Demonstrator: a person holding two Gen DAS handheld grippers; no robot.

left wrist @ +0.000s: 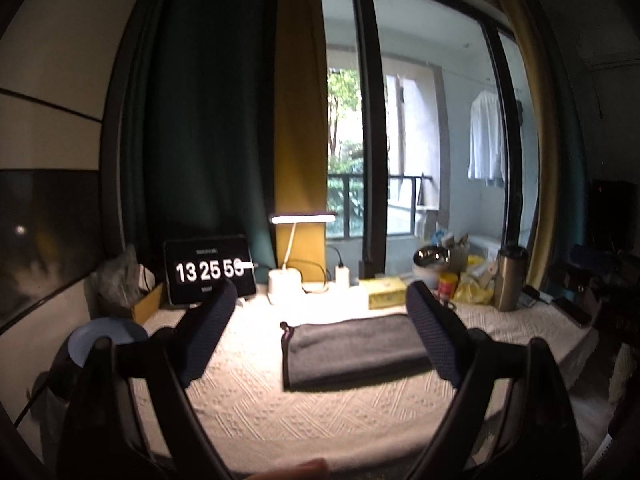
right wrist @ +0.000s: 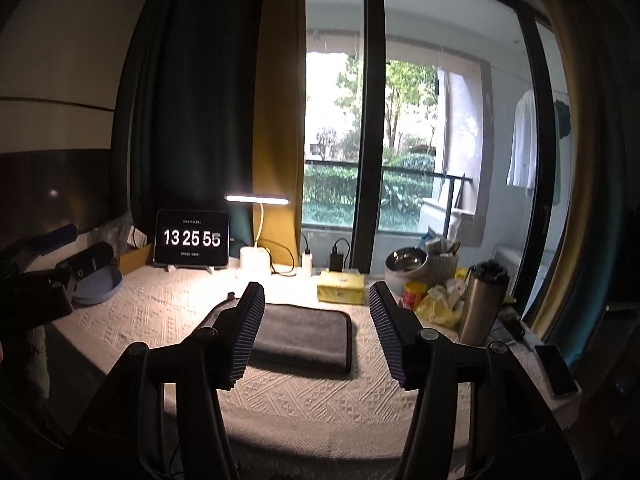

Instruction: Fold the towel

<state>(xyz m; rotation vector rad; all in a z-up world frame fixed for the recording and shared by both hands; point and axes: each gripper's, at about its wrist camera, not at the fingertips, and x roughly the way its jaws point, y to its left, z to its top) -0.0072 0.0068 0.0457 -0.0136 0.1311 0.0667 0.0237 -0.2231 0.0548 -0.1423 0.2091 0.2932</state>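
A dark grey towel [left wrist: 352, 350] lies folded flat as a rectangle on the cream patterned tablecloth [left wrist: 280, 412]; it also shows in the right wrist view [right wrist: 304, 340]. My left gripper [left wrist: 320, 300] is open and empty, held above the table in front of the towel. My right gripper [right wrist: 316, 292] is open and empty, raised above the towel's near side. The left gripper also shows at the left edge of the right wrist view [right wrist: 68, 248].
Along the back stand a clock tablet [left wrist: 210, 270], a lit desk lamp [left wrist: 286, 280], a yellow box [left wrist: 386, 292], a steel bowl [right wrist: 406, 260], a steel flask [right wrist: 482, 304] and snack bags. A blue bowl [right wrist: 98, 286] sits left. A phone [right wrist: 558, 370] lies right.
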